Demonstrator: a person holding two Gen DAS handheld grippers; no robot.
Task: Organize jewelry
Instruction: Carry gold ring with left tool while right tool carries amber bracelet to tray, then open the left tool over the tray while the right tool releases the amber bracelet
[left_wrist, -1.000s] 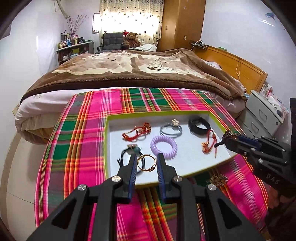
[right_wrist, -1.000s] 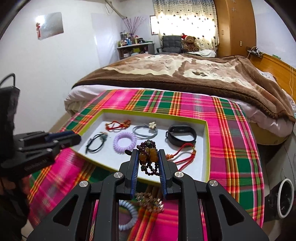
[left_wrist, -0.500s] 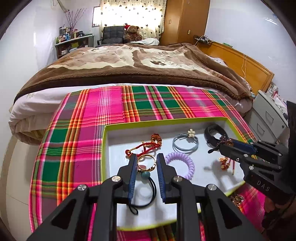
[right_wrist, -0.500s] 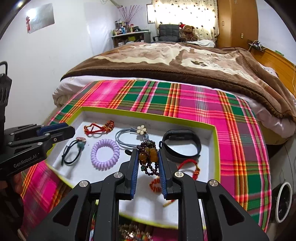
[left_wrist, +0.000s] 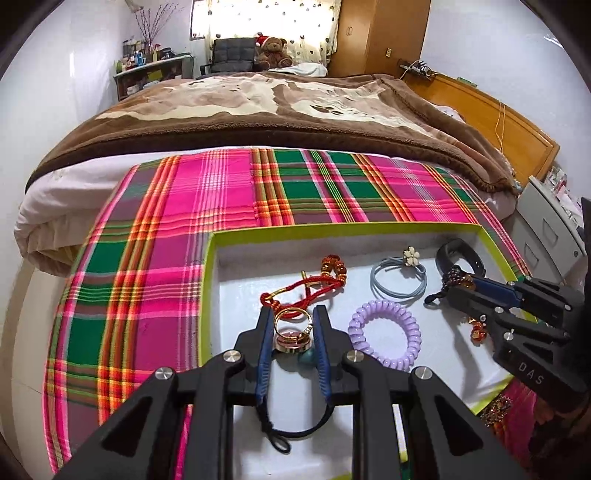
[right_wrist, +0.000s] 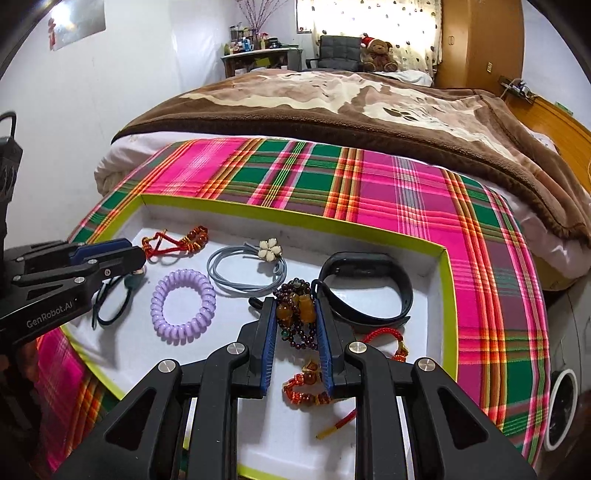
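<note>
Over the tray (left_wrist: 495, 254), both tools loaded: left gripper (left_wrist: 293, 334) is clamped on a gold ring piece (left_wrist: 290, 326), right gripper (right_wrist: 297, 317) is clamped on a dark bead bracelet with amber beads (right_wrist: 297, 306). Looks like the placing step, both items carried in over the white tray floor and not yet let go. Already lying in the tray: red cord bracelet (left_wrist: 303, 291), grey hair tie with flower (right_wrist: 245, 269), purple coil tie (right_wrist: 183, 306), black band (right_wrist: 365, 288), black cord tie with teal bead (right_wrist: 110, 299), second red cord piece (right_wrist: 310, 384) under the right tool. Next move, my guess: each tool needs a bare patch, lower, open. Left one hangs right above the black cord tie and just short of the red cord bracelet; bare floor lies along the left wall. Right one sits between grey tie and black band with the red piece below, tight; bare floor lies toward the near right corner. Tray walls are low but the green rim can snag a low approach. More beads (left_wrist: 495, 410) lie on the plaid cloth (right_wrist: 388, 192) outside the near rim.
</note>
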